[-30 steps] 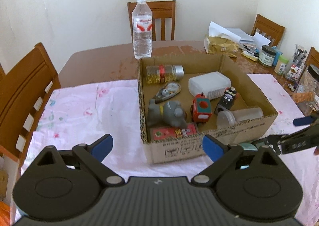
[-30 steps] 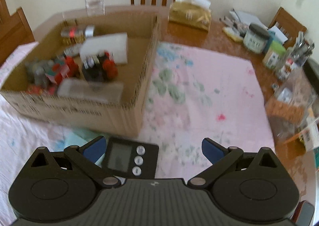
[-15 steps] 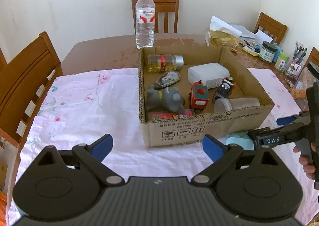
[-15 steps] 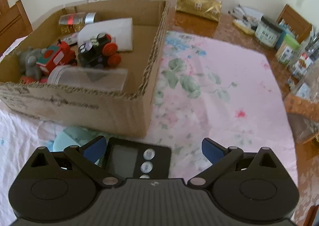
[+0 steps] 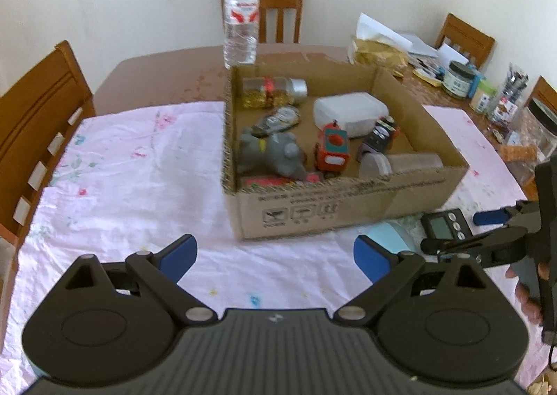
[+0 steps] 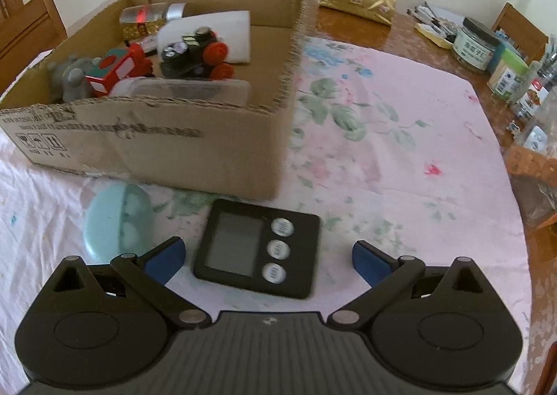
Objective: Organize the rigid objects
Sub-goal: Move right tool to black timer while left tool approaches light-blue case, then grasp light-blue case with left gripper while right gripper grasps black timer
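Left gripper (image 5: 275, 254) wide open over tablecloth (image 5: 139, 179), cardboard box (image 5: 348, 207) ahead

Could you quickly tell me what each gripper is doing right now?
Left gripper: open, holding nothing.
Right gripper: open, empty, with the black timer between its fingers, ungripped.

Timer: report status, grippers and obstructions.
Both grippers open, empty. Right gripper over timer, not gripping. Timer flat on cloth, outside box. Blue lid beside it, clear of jaws.

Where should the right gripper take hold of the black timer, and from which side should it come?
Come from above and close on the black timer's two long edges. It lies flat on the cloth, slim and rectangular, already between the open right gripper's fingers.
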Demonstrator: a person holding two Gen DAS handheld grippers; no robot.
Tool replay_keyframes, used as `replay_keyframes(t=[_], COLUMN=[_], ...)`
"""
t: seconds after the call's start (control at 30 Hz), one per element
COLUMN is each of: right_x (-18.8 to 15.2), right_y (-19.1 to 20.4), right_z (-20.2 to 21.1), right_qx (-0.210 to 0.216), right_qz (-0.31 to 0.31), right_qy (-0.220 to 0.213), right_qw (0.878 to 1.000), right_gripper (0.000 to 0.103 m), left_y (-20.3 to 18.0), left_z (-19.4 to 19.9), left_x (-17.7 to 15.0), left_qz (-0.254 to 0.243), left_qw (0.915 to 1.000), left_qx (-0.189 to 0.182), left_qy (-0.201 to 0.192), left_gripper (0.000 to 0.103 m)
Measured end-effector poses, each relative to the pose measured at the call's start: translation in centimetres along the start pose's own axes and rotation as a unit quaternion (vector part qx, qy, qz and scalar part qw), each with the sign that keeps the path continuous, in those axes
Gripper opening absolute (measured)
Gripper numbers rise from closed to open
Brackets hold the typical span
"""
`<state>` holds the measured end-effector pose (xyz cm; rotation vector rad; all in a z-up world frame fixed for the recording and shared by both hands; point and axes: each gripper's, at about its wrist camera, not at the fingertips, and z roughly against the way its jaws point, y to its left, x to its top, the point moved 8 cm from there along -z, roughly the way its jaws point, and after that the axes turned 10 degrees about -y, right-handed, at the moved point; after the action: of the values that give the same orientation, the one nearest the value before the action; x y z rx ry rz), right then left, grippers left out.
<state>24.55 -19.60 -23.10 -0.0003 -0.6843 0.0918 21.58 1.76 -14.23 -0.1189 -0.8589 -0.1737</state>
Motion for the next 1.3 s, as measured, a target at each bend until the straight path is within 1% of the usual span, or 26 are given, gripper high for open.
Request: replay_keyframes(t=[0.07, 0.2, 0.43, 0.6, 0.7, 0.77, 0.87, 1.07, 1.1, 1.17, 1.23, 1.27, 1.3], right_x=[-0.2, -0.6, -1.0, -1.2, -1.2, -1.2, -1.1, -1.1, -1.1, -1.1, -1.1, -1.1, -1.1], right_y=[-0.8, -2.1, -3.0, -3.2, -3.3, -3.3, -3.2, -3.3, -3.3, -3.3, -3.3, -3.3, -3.2], right_z=[0.1, 0.3, 0.6, 0.8, 0.8, 0.8, 0.8, 0.8, 0.8, 0.8, 0.8, 0.8, 0.8], right_qx=[0.004, 0.021, 0.057, 0.076, 0.084, 0.086, 0.088, 0.09, 0.09, 0.09, 0.09, 0.09, 0.089], right_qz=[0.002, 0.021, 0.061, 0.08, 0.087, 0.09, 0.091, 0.094, 0.094, 0.094, 0.094, 0.094, 0.094], right_qy=[0.002, -0.005, -0.028, -0.047, -0.05, -0.048, -0.046, -0.045, -0.044, -0.044, -0.045, -0.046, -0.046], right_qw=[1.0, 1.0, 0.996, 0.993, 0.991, 0.991, 0.991, 0.99, 0.99, 0.99, 0.99, 0.99, 0.99], right_gripper=[0.103, 0.103, 0.103, 0.103, 0.103, 0.103, 0.103, 0.103, 0.103, 0.103, 0.103, 0.103, 0.103], left_y=[-0.9, -2.9, -6.9, -8.9, -9.9, -10.6, -10.9, -10.0, -9.9, -10.0, -10.5, -11.0, -11.4], left_z=[-0.2, -0.8, -3.6, -5.9, -6.7, -7.5, -8.3, -8.7, -8.6, -8.5, -8.2, -8.1, -8.1], left_x=[-0.3, -0.9, -2.1, -2.7, -2.6, -2.5, -2.8, -3.4, -3.5, -3.5, -3.4, -3.3, -3.2], left_qz=[-0.004, -0.008, 0.013, 0.028, 0.035, 0.032, 0.028, 0.012, 0.014, 0.018, 0.023, 0.021, 0.018], left_qw=[1.0, 0.9998, 0.9989, 0.9981, 0.9979, 0.9976, 0.9968, 0.995, 0.9954, 0.9959, 0.9968, 0.9973, 0.9977], left_qx=[-0.005, -0.003, 0.014, 0.027, 0.031, 0.042, 0.056, 0.081, 0.077, 0.071, 0.06, 0.055, 0.05], left_qy=[0.006, 0.017, 0.042, 0.047, 0.045, 0.045, 0.049, 0.058, 0.056, 0.052, 0.047, 0.045, 0.043], left_gripper=[0.096, 0.096, 0.096, 0.096, 0.096, 0.096, 0.096, 0.096, 0.094, 0.088, 0.068, 0.063, 0.055])
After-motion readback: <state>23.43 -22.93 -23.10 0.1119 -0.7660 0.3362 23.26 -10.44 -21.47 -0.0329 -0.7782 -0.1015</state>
